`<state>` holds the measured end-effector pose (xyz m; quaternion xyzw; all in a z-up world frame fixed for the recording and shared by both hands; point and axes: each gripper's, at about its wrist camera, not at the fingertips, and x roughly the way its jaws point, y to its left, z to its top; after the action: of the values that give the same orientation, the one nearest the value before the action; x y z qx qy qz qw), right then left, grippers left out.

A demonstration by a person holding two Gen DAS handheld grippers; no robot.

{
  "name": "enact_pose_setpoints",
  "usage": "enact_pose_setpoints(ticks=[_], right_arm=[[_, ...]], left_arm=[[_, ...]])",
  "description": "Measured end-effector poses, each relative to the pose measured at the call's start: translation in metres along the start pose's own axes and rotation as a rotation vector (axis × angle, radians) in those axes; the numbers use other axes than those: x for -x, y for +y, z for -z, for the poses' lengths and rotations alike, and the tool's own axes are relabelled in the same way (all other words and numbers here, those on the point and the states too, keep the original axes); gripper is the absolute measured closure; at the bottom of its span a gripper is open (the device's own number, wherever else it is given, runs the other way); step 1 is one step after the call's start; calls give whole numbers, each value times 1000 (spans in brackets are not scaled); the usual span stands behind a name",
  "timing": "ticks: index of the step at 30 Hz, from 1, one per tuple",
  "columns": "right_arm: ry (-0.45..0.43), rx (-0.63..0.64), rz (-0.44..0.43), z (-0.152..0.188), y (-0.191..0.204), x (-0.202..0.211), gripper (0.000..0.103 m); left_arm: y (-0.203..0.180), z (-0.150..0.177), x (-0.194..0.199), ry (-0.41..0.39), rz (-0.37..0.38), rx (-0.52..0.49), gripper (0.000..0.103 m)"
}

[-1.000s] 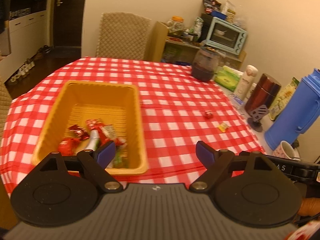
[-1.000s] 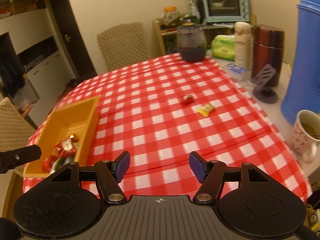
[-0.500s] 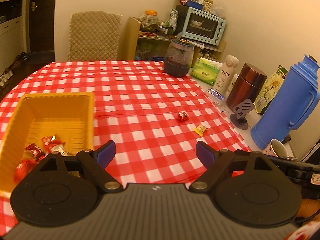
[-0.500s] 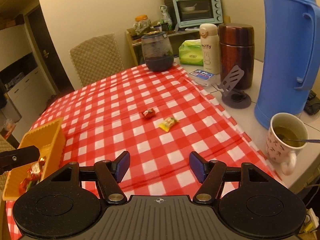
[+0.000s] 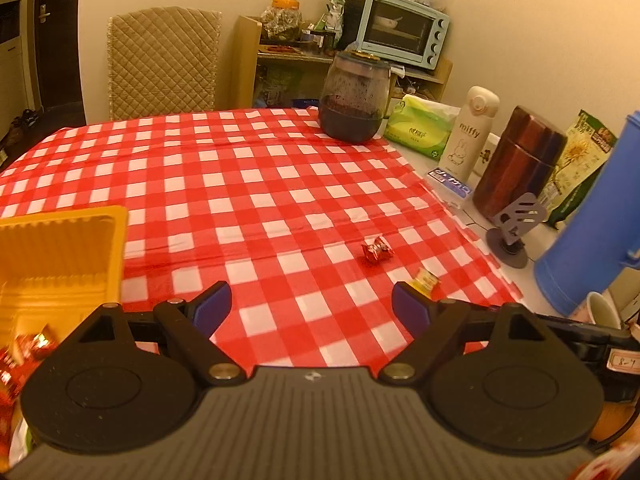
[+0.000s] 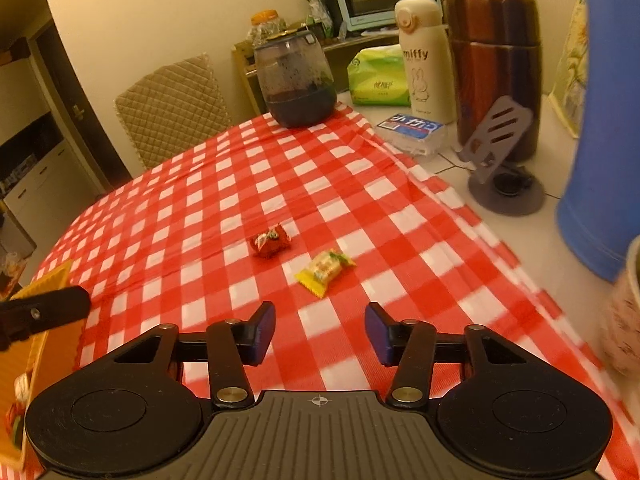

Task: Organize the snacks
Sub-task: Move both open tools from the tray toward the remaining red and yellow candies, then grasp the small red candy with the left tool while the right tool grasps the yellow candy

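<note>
Left tongs (image 5: 311, 302) gape wide, empty; right tongs (image 6: 320, 331) are closing, nothing between them.

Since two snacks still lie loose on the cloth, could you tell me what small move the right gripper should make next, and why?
Probably ease the right gripper forward and down over the yellow candy. That candy lies just ahead of its fingertips, nearer than the red candy, and the closing jaws hold nothing yet.
</note>
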<state>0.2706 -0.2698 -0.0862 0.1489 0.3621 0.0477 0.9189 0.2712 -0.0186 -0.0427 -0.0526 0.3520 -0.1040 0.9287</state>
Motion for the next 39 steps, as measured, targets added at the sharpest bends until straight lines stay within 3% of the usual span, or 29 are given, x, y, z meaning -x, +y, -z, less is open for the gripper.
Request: enact_pose_setpoints(ticks=[8, 14, 20, 23, 29, 35, 39], right_arm=[[30, -20, 12, -16, 0, -55, 54], [21, 44, 31, -19, 13, -76, 57], [21, 224, 116, -13, 29, -84, 78], [30, 209, 112, -14, 24, -83, 81], [-15, 98, 103, -29, 2, -63, 81], [-23, 6, 111, -39, -18, -55, 81], [-20, -15, 110, -40, -22, -54, 81]], left_arm=[[2, -10, -39, 11, 12, 12, 17], [3, -12, -52, 15, 16, 16, 17], [2, -12, -61, 24, 19, 14, 17], [-4, -14, -65, 28, 28, -4, 17], [-24, -20, -86, 51, 62, -103, 19], [-46, -23, -124, 89, 78, -216, 31], [-63, -18, -148, 113, 65, -352, 36]])
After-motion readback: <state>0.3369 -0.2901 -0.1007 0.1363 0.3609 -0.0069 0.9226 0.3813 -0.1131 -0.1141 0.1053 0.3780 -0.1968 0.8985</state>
